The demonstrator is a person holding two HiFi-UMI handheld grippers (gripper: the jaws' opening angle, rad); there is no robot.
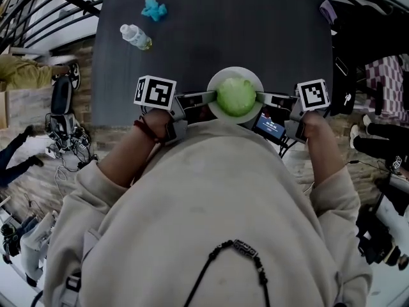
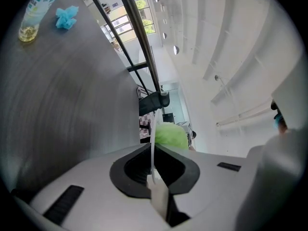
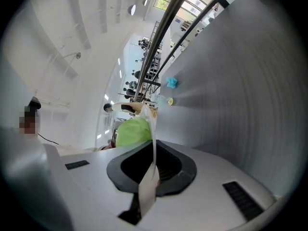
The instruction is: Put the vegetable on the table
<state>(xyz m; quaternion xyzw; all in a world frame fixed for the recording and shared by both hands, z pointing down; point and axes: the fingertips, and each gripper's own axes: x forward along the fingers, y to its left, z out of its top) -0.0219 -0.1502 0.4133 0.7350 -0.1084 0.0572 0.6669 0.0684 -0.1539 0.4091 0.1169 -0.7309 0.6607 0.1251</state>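
Centrally, the vegetable, a round pale-green head, sits on a white plate carried between the two grippers; the left gripper has its jaws pinched narrow on the plate's left rim, and the right gripper is clamped likewise on the right rim, so the plate bridges them side to side; each gripper view shows the thin edge of the plate running straight into the closed jaws, with the vegetable just beyond; the load sits over the near edge of the dark surface, both hands equally close to it; whether the plate already touches the surface cannot be told; a bottle and a blue object lie well apart at the far left; the coming move, by judgement, runs forward and down onto the bare surface ahead, with both rims kept level so that the vegetable does not roll.
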